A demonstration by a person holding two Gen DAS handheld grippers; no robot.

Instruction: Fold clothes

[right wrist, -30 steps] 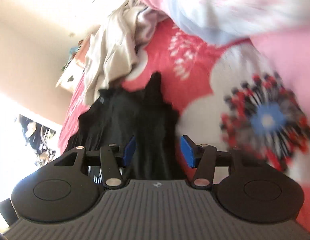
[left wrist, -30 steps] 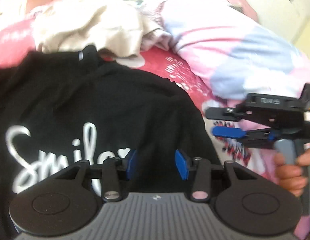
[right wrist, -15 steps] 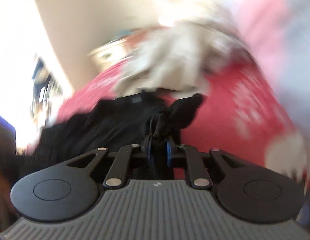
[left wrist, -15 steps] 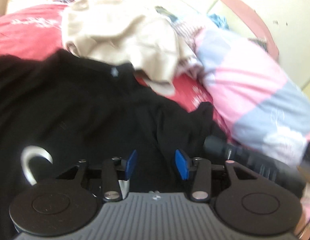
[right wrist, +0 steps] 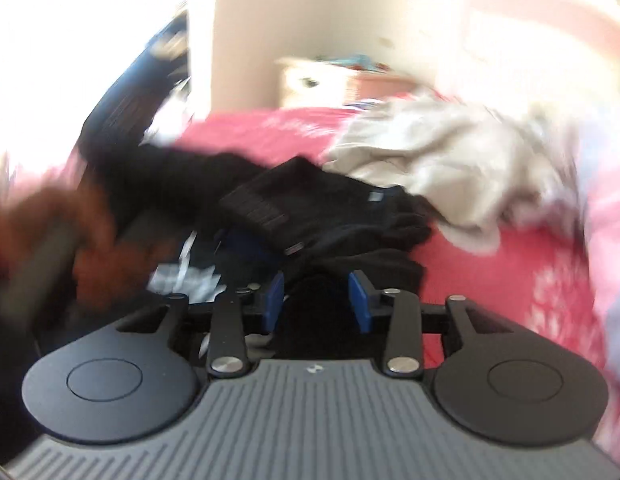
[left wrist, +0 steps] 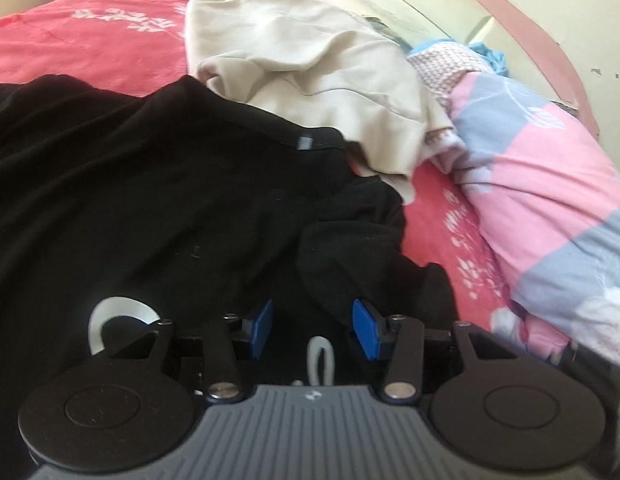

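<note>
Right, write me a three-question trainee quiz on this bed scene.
1. True or false: the beige garment lies partly over the collar edge of the black T-shirt.
2. The sheet under the clothes is: A green, B red with white print, C plain white.
3. Fill in: the left hand-held gripper has black ____ between its blue pads, which stand apart.

Key: 1 true; 2 B; 3 fabric.
</note>
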